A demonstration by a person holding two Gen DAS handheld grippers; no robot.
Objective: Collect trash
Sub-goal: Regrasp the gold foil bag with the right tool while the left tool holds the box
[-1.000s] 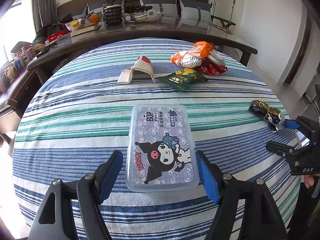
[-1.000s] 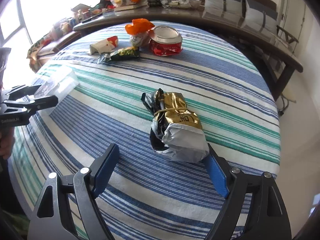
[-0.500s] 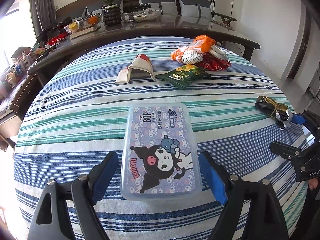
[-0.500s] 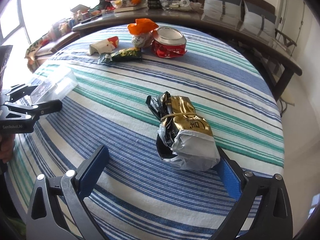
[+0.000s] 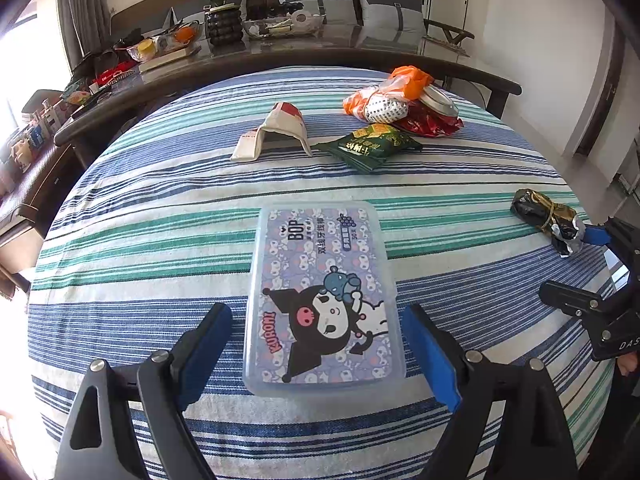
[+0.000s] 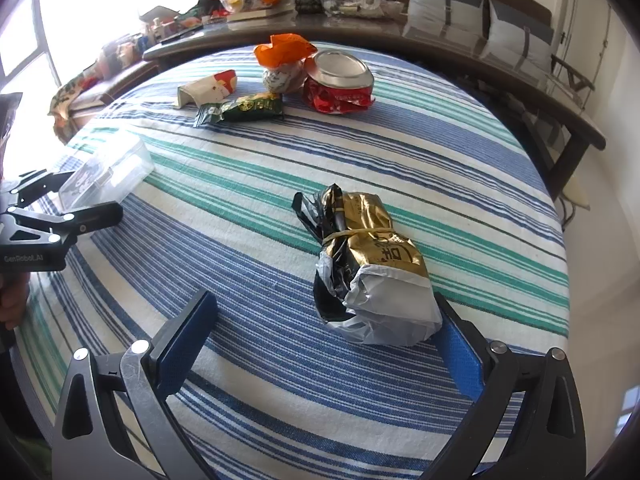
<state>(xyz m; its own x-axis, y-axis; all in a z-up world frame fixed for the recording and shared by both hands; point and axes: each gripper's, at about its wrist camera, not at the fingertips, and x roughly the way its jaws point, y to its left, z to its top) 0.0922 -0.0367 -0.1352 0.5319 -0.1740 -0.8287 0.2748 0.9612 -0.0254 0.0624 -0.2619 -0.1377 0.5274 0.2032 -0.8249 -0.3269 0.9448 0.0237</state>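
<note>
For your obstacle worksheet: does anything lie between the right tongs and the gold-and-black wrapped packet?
Nothing visible does. The right tongs are open, and the gold-and-black packet lies just ahead on bare striped tablecloth, near the right-hand finger.

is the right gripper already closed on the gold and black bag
No, the right gripper is wide open, its blue pads standing on either side of the gold and black bag, which lies on the striped tablecloth.

gold-black wrapper bundle (image 6: 372,264) lying rubber-banded, crushed red can (image 6: 340,80) beyond
</note>
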